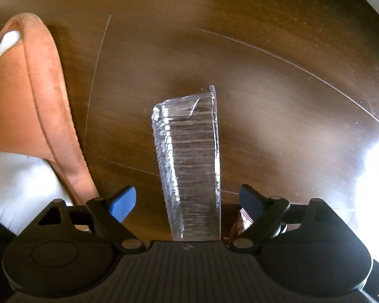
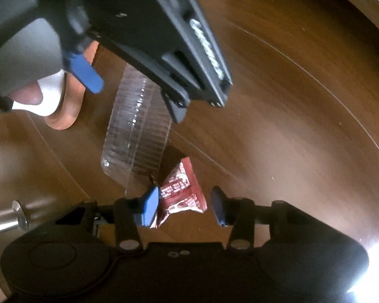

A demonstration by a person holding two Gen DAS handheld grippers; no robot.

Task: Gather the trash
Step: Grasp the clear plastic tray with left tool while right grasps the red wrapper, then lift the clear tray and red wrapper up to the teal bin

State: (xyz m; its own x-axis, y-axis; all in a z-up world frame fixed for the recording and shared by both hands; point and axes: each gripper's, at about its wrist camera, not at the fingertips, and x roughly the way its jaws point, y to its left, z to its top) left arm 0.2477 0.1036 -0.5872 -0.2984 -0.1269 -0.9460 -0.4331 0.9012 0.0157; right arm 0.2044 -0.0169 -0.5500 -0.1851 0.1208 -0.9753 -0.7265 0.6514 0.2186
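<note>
The left gripper (image 1: pixel 187 202) pointed down at the wooden floor (image 1: pixel 278 101), its blue fingers (image 1: pixel 122 203) spread either side of a clear ribbed tray (image 1: pixel 192 166) without touching it. The right gripper (image 2: pixel 185 205) stood half-spread around a crumpled red wrapper (image 2: pixel 180 189) lying just beside the tray's end; its left pad sat at the wrapper's edge, the right apart. A tan slipper (image 1: pixel 38 101) lay nearby.

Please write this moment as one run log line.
left hand-held gripper: open over clear tray | right hand-held gripper: open around red wrapper
</note>
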